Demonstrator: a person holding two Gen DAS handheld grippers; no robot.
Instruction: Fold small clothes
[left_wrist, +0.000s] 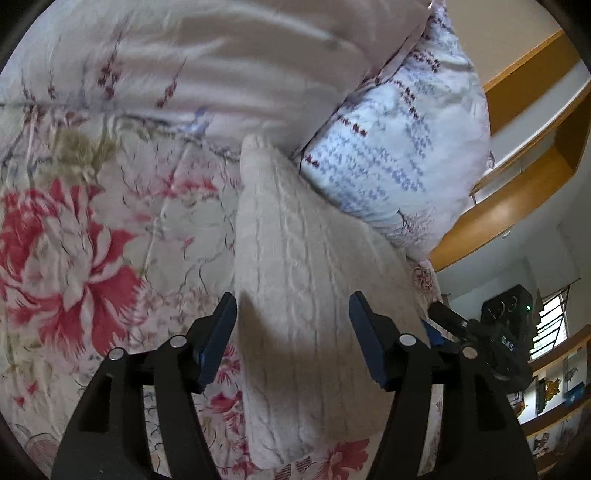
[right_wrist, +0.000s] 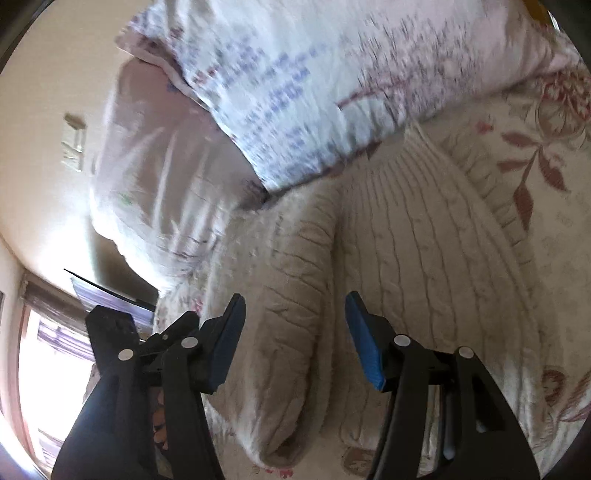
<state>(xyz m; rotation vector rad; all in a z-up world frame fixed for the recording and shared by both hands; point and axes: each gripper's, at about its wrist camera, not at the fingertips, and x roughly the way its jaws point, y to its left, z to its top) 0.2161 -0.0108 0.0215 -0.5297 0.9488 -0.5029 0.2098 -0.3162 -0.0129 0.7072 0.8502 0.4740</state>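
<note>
A cream cable-knit sweater (left_wrist: 303, 280) lies on the floral bedspread (left_wrist: 74, 240), folded into a long shape. My left gripper (left_wrist: 293, 314) is open just above its near part, jaws either side of it, holding nothing. In the right wrist view the sweater (right_wrist: 406, 240) shows a sleeve or folded flap (right_wrist: 280, 295) lying beside the body. My right gripper (right_wrist: 295, 314) is open above that flap and empty. The other gripper (left_wrist: 476, 332) shows at the right of the left wrist view, at the sweater's edge.
A pillow with blue and red print (left_wrist: 399, 140) leans against the sweater's far end. A pale pink quilt or pillow (left_wrist: 221, 55) lies behind. Wooden shelves (left_wrist: 517, 166) and a window (left_wrist: 550, 321) stand to the right of the bed.
</note>
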